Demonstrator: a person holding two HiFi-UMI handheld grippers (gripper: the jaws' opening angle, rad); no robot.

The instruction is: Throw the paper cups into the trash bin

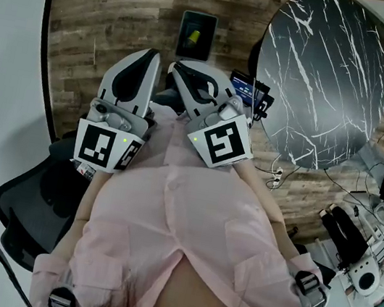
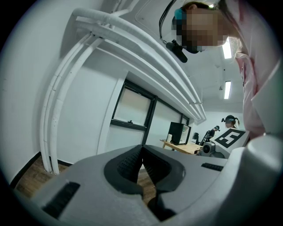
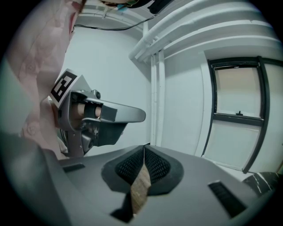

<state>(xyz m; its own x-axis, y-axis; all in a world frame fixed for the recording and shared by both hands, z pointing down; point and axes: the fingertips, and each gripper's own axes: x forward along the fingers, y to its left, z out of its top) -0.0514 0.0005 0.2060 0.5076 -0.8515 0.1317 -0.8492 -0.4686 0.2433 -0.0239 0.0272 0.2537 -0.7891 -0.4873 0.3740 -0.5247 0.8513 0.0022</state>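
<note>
No paper cup shows in any view. A small dark trash bin [image 1: 197, 34] stands on the wood floor ahead, with something yellow inside it. Both grippers are held close in front of the person's pink shirt, pointing toward the bin. My left gripper [image 1: 149, 55] is shut, its ridged pads meeting with nothing between them [image 2: 142, 155]. My right gripper [image 1: 179, 70] is also shut and empty [image 3: 143, 152]. The right gripper view shows the left gripper [image 3: 97, 115] beside it. The left gripper view catches the right gripper's marker cube [image 2: 229, 138].
A round black marble table [image 1: 323, 77] stands to the right of the bin. A dark device with a lit screen [image 1: 250, 89] sits by its edge. A black office chair [image 1: 28, 205] is at lower left, cables and equipment [image 1: 363, 249] at lower right, a white wall [image 1: 3, 79] on the left.
</note>
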